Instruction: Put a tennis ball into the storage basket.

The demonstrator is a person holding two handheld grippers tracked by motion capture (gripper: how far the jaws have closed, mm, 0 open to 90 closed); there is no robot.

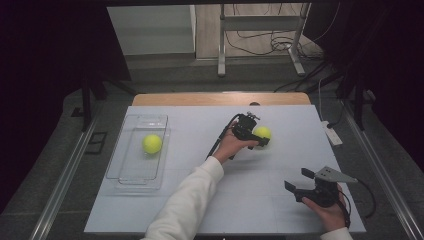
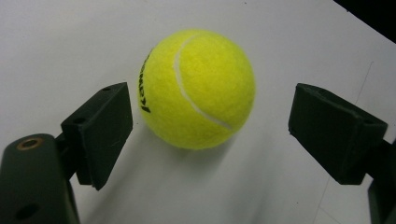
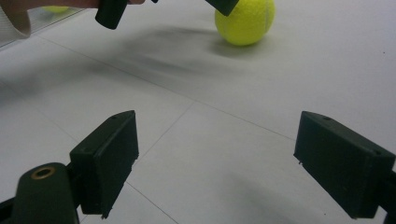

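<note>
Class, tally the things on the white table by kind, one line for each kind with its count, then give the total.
Yellow tennis balls: 2, one in the tray, one on the table between the left gripper's open fingers
Clear plastic trays: 1
Total: 3

the left arm (image 1: 187, 197), in a white sleeve, reached from the near edge toward the far middle of the scene. its hand (image 1: 231, 145) held the left gripper (image 1: 261, 134) pointed right and tilted down, jaws spread wide, pads pressing on nothing. the right hand (image 1: 327, 207) sat low at the near right, holding the right gripper (image 1: 298, 182) aimed left and away, its jaws also standing wide apart.
</note>
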